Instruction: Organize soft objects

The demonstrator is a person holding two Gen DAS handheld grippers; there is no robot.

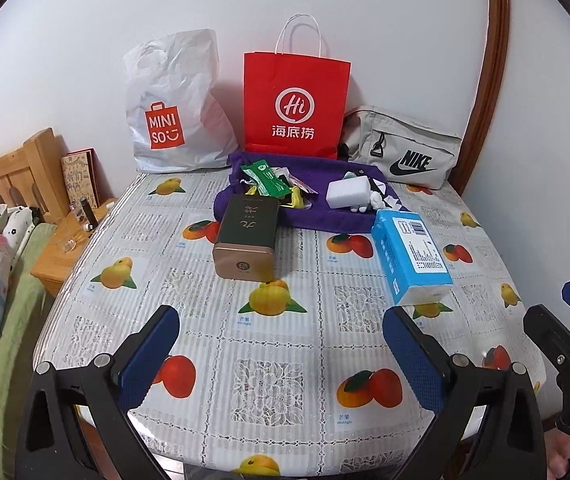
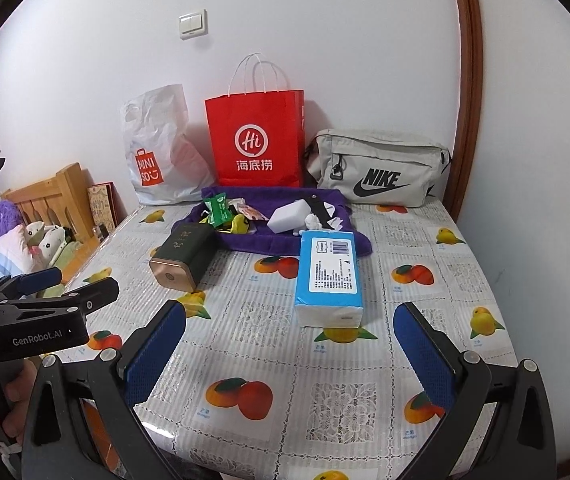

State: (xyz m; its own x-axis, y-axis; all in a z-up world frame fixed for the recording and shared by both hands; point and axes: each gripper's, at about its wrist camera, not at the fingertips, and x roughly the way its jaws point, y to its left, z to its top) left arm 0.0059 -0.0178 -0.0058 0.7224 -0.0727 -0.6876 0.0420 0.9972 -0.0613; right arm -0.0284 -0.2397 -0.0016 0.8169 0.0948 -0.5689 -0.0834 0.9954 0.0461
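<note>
Two grippers are held low over the near edge of the table [image 1: 285, 392], side by side and aimed toward the wall. The left gripper [image 1: 281, 354] is seen with its blue-padded fingers [image 1: 147, 356] spread wide and nothing between them; the right gripper [image 2: 289, 354] is likewise spread wide and empty. In the right wrist view the left gripper's black body is seen at the left edge, gripped from below by a hand [image 2: 3, 408] that is largely cut off by the frame.

On the fruit-print tablecloth, a blue tissue pack [image 2: 329, 276] is laid just ahead of the right gripper, well clear of its fingers. A dark tin with a gold end [image 1: 247, 238] is laid on its side to the left of it, its far end resting on the purple cloth [image 1: 309, 220]. On that cloth a white sponge block [image 1: 348, 195], a green packet [image 1: 267, 178] and a heap of small wrappers are piled; the wrappers are too small to be told apart. Against the wall a white plastic bag [image 1: 177, 108], a red paper bag [image 1: 295, 104] and a grey pouch [image 1: 403, 148] are stood. The cloth's far edge is hidden behind the pile, and the lower part of the red bag is covered by the cloth.
</note>
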